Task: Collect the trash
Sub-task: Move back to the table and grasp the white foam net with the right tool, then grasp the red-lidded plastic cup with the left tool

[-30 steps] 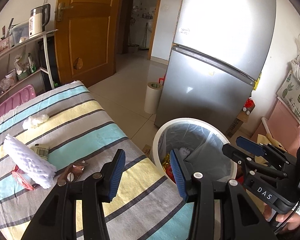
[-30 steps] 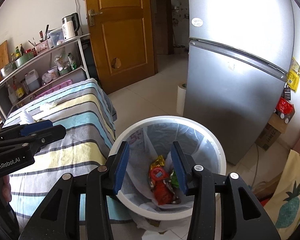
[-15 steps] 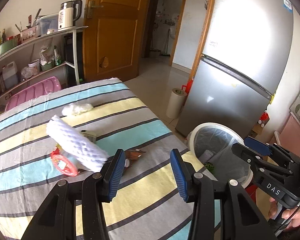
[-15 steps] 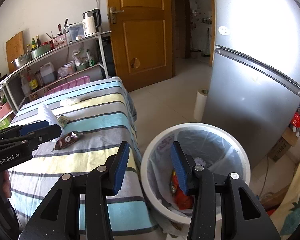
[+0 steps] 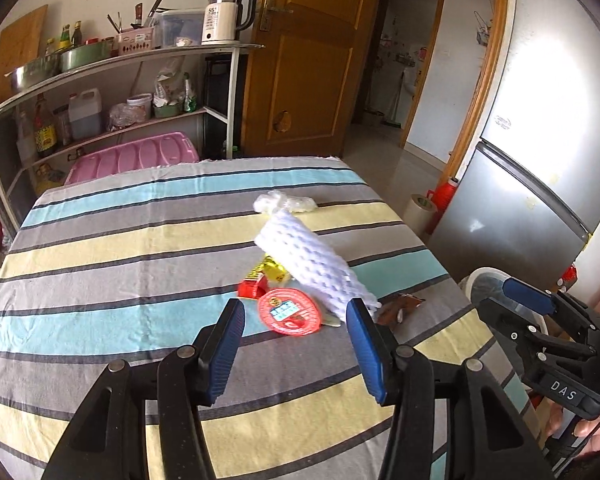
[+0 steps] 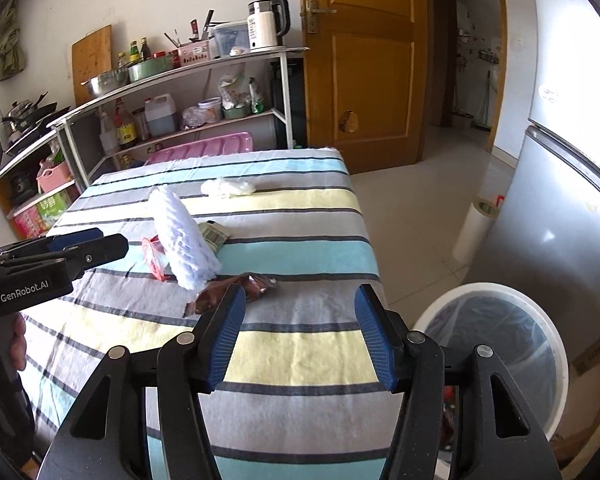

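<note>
Foam net (image 5: 314,266) leans over red lid (image 5: 289,311), brown wrapper (image 6: 236,290) beside, bin (image 6: 496,344) off surface (image 5: 100,272) edge. Left claw (image 5: 296,350), right claw (image 6: 300,342): both apart, empty, above surface.

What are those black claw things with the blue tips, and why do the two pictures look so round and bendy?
Those claws are grabbing tools, not a robot. A person holds one in each hand, and each has a small camera looking out along its two fingers. The wide lens bends the picture.

One picture comes from the left gripper, the other from the right gripper. Both are open and hold nothing.

Below them is a table with a striped cloth. On it lies trash: a white foam net sleeve, a round red lid beside it, small yellow and red wrappers, a brown wrapper and a crumpled white wad farther back.

On the floor to the right stands a white trash bin with a bag inside, where the trash should go.
</note>
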Tool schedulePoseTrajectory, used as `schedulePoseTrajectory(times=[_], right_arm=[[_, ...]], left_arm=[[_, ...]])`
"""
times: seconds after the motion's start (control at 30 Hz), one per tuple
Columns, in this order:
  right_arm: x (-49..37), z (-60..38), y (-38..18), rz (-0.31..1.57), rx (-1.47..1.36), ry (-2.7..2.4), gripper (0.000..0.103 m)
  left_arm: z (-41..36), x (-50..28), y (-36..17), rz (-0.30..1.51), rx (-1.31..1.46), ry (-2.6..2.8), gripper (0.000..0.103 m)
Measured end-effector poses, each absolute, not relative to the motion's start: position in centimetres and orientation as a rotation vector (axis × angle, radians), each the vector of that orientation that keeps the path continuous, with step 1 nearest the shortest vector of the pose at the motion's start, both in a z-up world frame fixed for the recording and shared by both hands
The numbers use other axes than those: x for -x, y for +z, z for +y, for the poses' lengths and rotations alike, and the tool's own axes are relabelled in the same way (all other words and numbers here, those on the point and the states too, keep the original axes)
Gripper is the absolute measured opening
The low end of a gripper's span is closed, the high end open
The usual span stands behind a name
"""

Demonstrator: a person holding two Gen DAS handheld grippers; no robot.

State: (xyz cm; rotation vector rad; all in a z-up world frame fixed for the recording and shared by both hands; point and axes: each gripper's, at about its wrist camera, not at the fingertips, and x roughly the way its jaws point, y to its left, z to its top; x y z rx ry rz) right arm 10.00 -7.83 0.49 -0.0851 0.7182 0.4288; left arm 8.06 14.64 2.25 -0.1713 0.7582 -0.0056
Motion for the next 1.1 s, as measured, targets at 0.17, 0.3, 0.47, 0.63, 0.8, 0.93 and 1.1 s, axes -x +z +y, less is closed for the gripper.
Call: schedulePoseTrajectory(times=[0.17, 0.3, 0.47, 0.63, 0.8, 0.93, 1.1], right_arm=[[-11.2, -4.6, 0.3, 0.736, 0.121, 0.511, 0.058], [-12.6, -2.1, 0.1, 0.746, 0.139, 0.591, 0.058], [-14.1, 0.5, -0.7, 0.779, 0.156, 0.677, 0.058], [-15.7, 1.7, -1.3, 0.819, 0.143, 0.728, 0.058], [-16.3, 2.9, -1.9, 0.841, 0.19, 0.759, 0.058], [-17.0, 2.9, -2.5, 0.863, 0.172, 0.766, 0.051], [-17.0, 2.7, -2.6, 0.872, 0.163, 0.775, 0.026]], left_arm=[[16.7, -7.9, 1.7, 0.775, 0.173, 0.019, 0.053], [17.7, -8.4, 1.0, 0.794, 0.184, 0.02, 0.057], [18.1, -9.1, 0.3, 0.807, 0.215, -0.011, 0.057], [18.2, -9.6, -0.5, 0.824, 0.228, -0.035, 0.058], [18.5, -9.7, -1.0, 0.829, 0.225, -0.023, 0.058], [18.4, -9.9, -1.0, 0.829, 0.226, -0.034, 0.058], [18.3, -10.5, -1.2, 0.836, 0.234, -0.052, 0.061]])
